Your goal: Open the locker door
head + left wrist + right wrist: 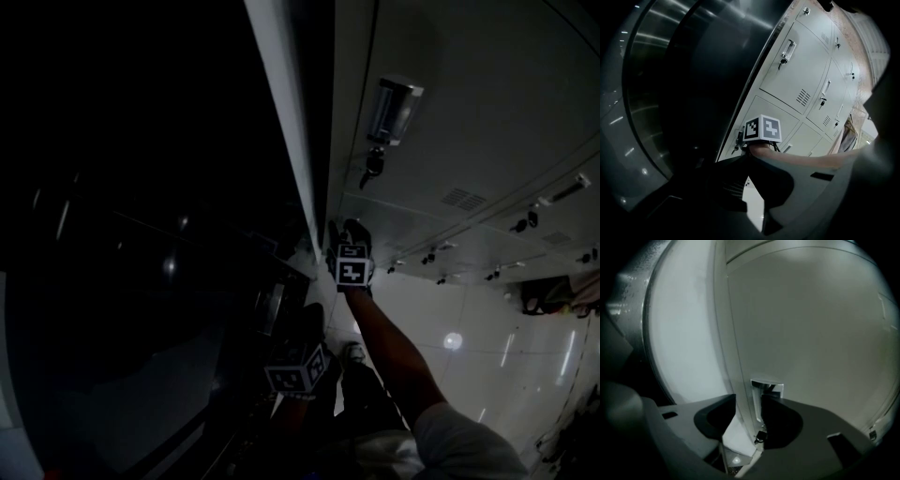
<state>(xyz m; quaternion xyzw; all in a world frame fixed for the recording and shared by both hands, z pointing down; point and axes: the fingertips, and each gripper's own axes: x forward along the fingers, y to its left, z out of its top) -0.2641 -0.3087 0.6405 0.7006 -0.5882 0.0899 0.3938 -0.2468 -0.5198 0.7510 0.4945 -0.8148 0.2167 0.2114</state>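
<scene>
Surrounding the right gripper [345,230]: grey lockers [487,141], handles [394,108] with keys [372,167], glossy floor [450,314].

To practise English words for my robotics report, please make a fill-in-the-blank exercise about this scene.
1. The right gripper has its jaws ___, not together.
2. Between them shows the edge of a locker ___.
3. The left gripper holds ___.
Missing words: apart; door; nothing.

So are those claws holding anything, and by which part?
Nothing. The right gripper is open astride the locker door handle; the left gripper is open, empty.
</scene>
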